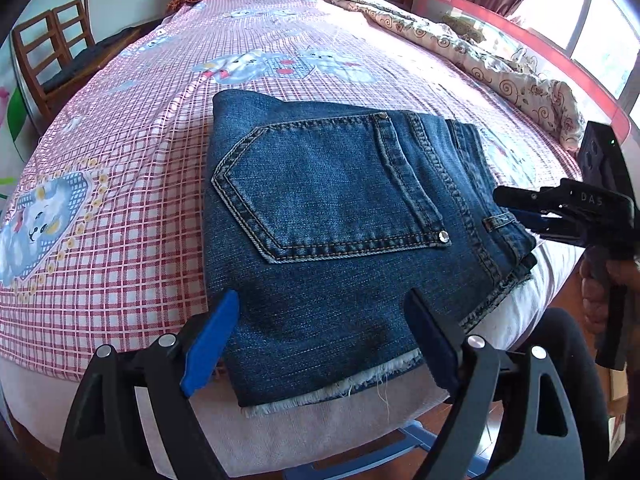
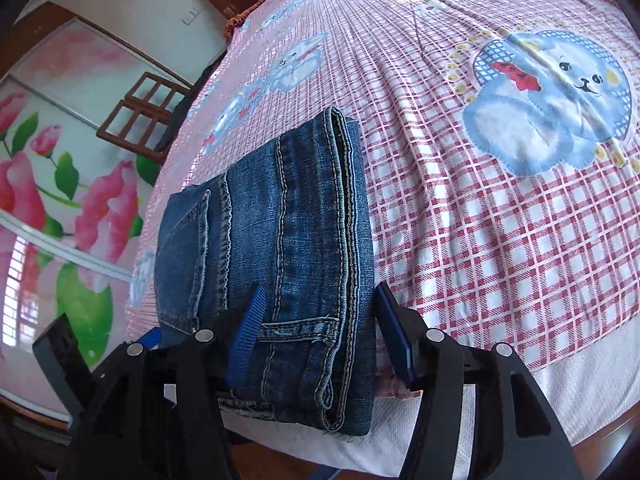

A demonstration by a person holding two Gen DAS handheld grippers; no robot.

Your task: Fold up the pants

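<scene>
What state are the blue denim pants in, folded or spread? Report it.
Folded. The blue denim pants lie as a compact stacked rectangle on the pink checked bedsheet, back pocket on top, layered edges visible in the right wrist view.

A bed covered by a pink-and-white checked sheet (image 1: 132, 216) printed with blue teddy bears carries folded dark-blue denim pants (image 1: 344, 240) near its front edge and a rumpled cream floral quilt (image 1: 472, 52) along its far side.
</scene>
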